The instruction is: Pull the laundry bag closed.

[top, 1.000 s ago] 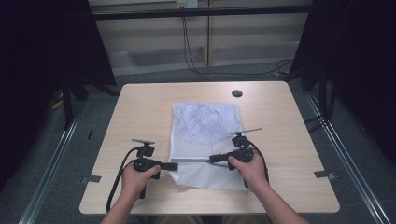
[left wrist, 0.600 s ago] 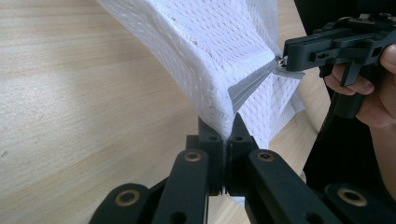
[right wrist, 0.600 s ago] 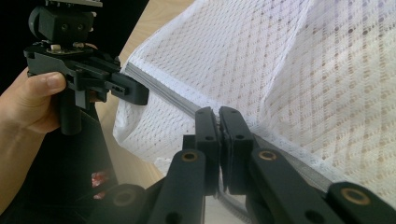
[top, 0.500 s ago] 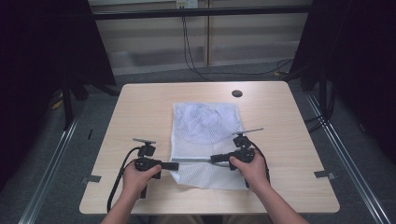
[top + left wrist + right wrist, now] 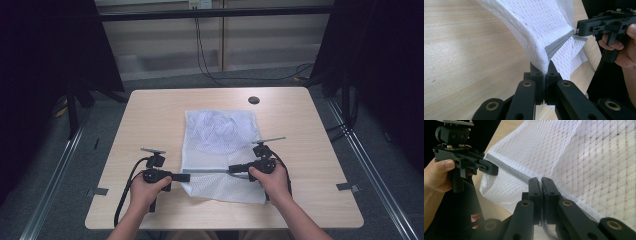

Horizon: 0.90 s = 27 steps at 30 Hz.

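A white mesh bag (image 5: 220,132) lies flat in the middle of the wooden table (image 5: 150,115), and its near part is lifted. A grey zipper (image 5: 210,171) runs taut between my two grippers. My left gripper (image 5: 187,176) is shut on the bag's edge at the zipper's left end; its own view has the jaws (image 5: 545,70) pinching the mesh bag (image 5: 536,22) beside the zipper (image 5: 556,45). My right gripper (image 5: 231,169) is shut on the zipper at its other end, with jaws (image 5: 541,181) clamped over the zipper (image 5: 509,170) and the mesh bag (image 5: 579,157) beyond. Each view also shows the opposite gripper: right gripper (image 5: 577,31), left gripper (image 5: 492,170).
A black round grommet (image 5: 254,99) sits in the table near its far edge. Bare tabletop lies to the left and right of the bag. Dark curtains and metal rails flank the table, and cables (image 5: 210,55) trail on the floor behind it.
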Each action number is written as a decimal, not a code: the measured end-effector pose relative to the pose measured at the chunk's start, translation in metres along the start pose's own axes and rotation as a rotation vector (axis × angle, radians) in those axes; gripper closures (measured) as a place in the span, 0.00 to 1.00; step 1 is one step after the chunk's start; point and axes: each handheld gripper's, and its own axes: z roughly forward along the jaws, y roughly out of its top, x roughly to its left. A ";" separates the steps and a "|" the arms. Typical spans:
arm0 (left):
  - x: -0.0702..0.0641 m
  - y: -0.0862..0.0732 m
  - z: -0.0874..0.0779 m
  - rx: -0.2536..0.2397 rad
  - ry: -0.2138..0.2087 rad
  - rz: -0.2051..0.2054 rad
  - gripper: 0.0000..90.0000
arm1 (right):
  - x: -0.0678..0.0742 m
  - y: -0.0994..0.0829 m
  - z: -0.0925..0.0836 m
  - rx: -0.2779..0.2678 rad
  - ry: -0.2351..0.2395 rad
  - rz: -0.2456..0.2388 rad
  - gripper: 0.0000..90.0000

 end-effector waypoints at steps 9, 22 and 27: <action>0.000 -0.001 -0.002 -0.013 -0.003 -0.011 0.98 | -0.003 0.000 -0.004 -0.005 -0.003 0.008 0.96; 0.002 0.000 -0.001 0.002 0.006 0.000 0.98 | -0.005 -0.002 -0.007 -0.001 -0.002 0.009 0.96; 0.002 0.000 0.000 0.001 0.003 -0.008 0.98 | -0.005 -0.003 -0.008 0.001 -0.002 0.011 0.96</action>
